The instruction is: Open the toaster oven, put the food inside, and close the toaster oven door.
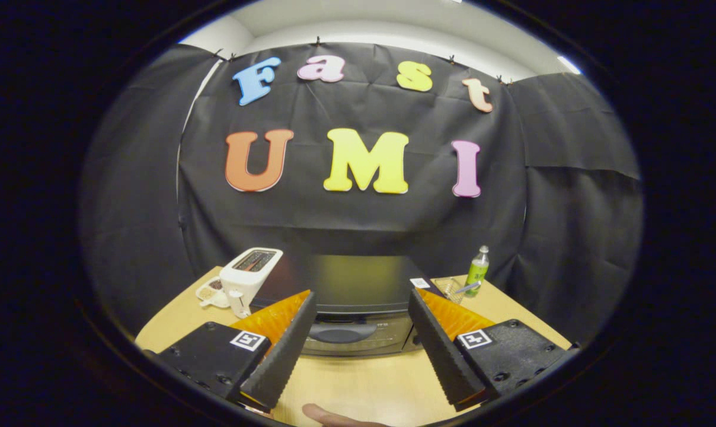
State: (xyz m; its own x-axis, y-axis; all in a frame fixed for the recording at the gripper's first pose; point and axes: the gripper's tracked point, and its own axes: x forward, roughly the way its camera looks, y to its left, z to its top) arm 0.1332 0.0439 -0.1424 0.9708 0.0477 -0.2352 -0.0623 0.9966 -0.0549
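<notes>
Toaster oven [349, 296] stood toward the back of the wooden surface [358, 385], door shut, its dark handle [341, 333] facing forward. Sat just ahead of the fingers, centred in the gap between them and apart from both. Gripper [363, 311] hung released, fingers spread wide and grasping nothing, raised above the front half of the surface.

Seemed the very start: door not yet opened, nothing loaded. Likely risks from here: dropping too steeply and striking the oven's top instead of reaching the handle; catching the handle with one finger only, so the door slipped free or snapped back; pulling hard enough to drag the whole oven toward the front edge.

White pop-up toaster [249, 279] stood beside the oven's left side, close enough to be clipped by the left finger on a wide approach. Small white dish [208, 293], perhaps holding food, lay by the back left corner next to that toaster. Green bottle [477, 271] and clear glass [448, 289] with a utensil stood near the back right corner. Part of a hand [334, 417] rested at the front edge.
</notes>
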